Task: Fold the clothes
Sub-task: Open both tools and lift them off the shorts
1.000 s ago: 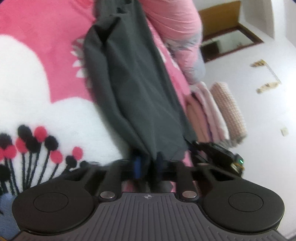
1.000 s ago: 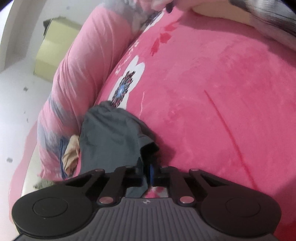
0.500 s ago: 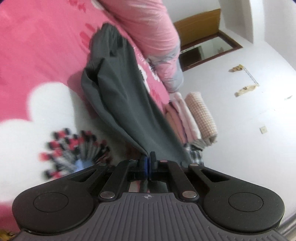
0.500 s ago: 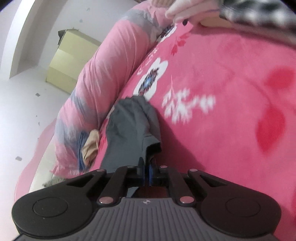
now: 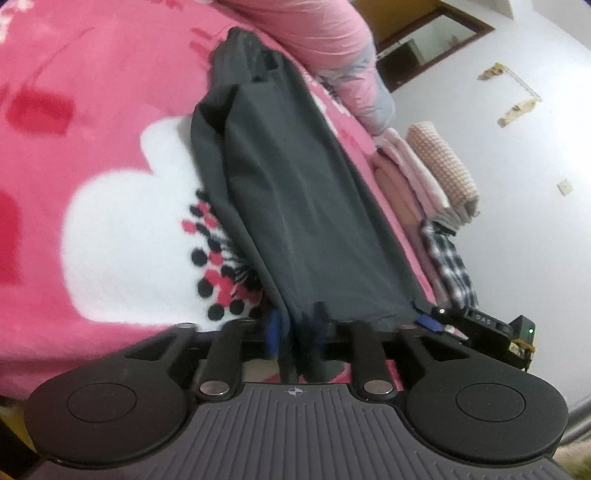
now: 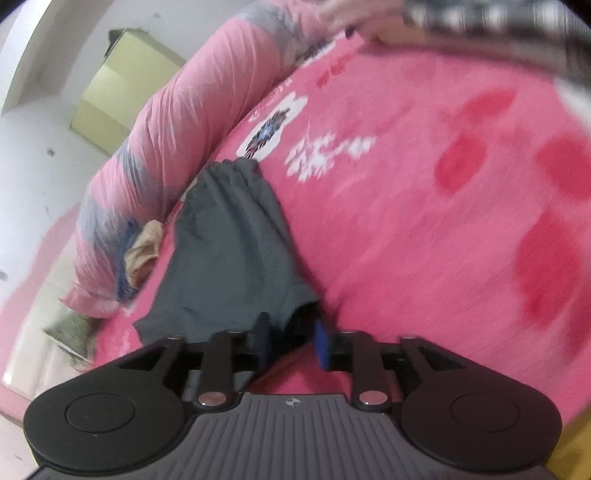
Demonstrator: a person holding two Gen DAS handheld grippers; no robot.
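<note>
Grey trousers point(image 5: 295, 206) lie lengthwise on the pink bed blanket point(image 5: 92, 110) w/ the hem nearest me. My left gripper point(image 5: 295, 328) and right gripper point(image 6: 291, 336) are both opening (hem edge between the pads, no longer pinched). Folded stack point(image 5: 436, 177) sits beside.

Garment point(image 5: 295, 192) lies on blanket point(image 5: 92, 147); rolled quilt point(image 5: 314, 33) behind it, folded clothes stack point(image 5: 432, 177) to its right.
</note>
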